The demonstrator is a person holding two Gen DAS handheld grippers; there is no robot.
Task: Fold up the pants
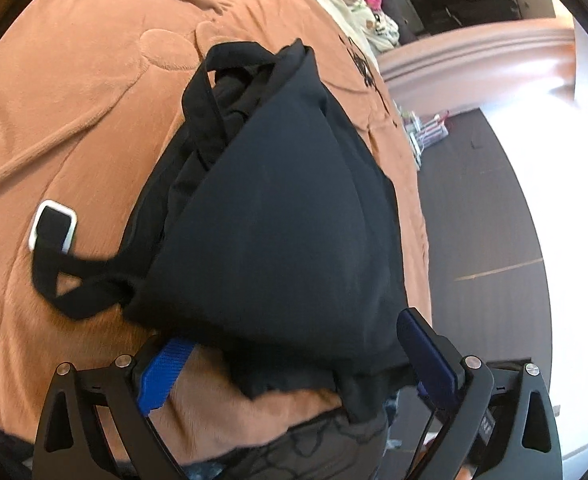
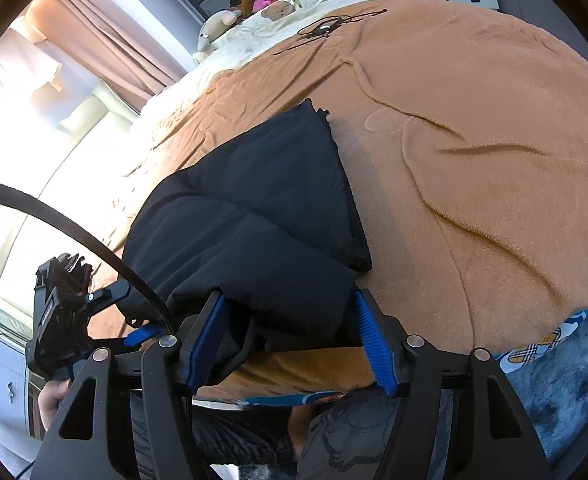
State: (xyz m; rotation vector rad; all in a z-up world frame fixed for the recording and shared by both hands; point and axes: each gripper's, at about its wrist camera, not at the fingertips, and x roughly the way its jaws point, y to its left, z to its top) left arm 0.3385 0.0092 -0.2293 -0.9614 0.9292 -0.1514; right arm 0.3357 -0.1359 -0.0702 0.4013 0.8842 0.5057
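Left wrist view: a small white-edged device lies on the orange-brown blanket covering the bed, toward the left. A black strap loop from the pants lies across it. The pants are dark navy, folded into a thick bundle near the bed's near edge, with loose waist straps bunched at the far end of the bundle. Left tool has its jaws spread wide. The near corner of the bundle sits between the two blue pads, which are not pressing on it.

Right wrist view: the left tool shows at the lower left, gripped by a hand, beside the bundle's left side. The pants lie folded in layers near the bed's near edge on the blanket. Right tool is at medium width, jaws on either side of the bundle's near end. Whether its pads press the cloth I cannot tell. Cables and soft toys lie at the bed's far end.
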